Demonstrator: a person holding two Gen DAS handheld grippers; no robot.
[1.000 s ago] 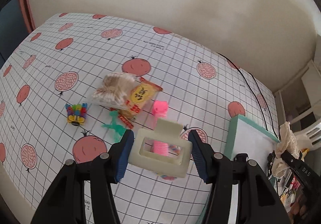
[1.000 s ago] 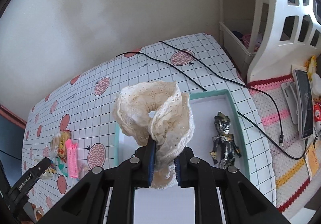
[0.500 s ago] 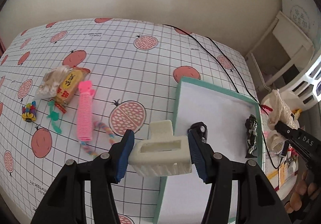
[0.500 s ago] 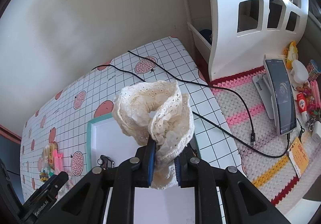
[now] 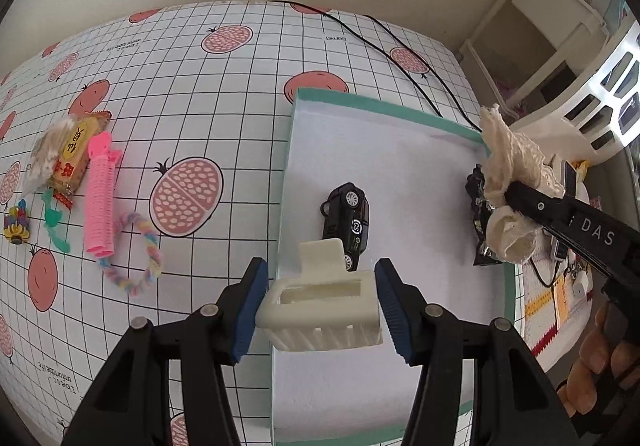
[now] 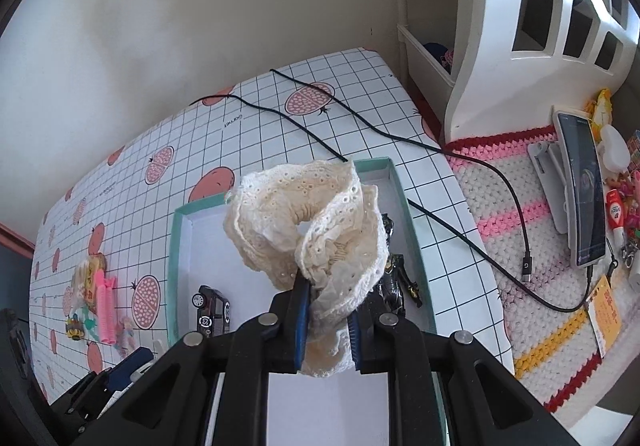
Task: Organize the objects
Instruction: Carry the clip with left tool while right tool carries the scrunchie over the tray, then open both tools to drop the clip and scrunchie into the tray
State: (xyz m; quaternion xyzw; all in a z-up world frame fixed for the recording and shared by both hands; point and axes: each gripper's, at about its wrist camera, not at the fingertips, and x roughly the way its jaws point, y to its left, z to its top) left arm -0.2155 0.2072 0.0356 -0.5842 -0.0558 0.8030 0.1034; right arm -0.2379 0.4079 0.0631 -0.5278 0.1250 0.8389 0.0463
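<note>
L gripper clamps cream hair claw over tray edge, toy car at 12 o'clock. R gripper pinches lace scrunchie above tray.

Matt plastic clip; lacy cloth scrunchie

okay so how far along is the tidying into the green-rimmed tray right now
Done: a black toy car and a dark figure already lie in the tray. In hand: the left gripper holds a cream hair claw over the tray's near edge; the right gripper grips a lace scrunchie above it. Left: the pink roller, pastel rope ring, snack packets and small toys remain on the tablecloth.
</note>
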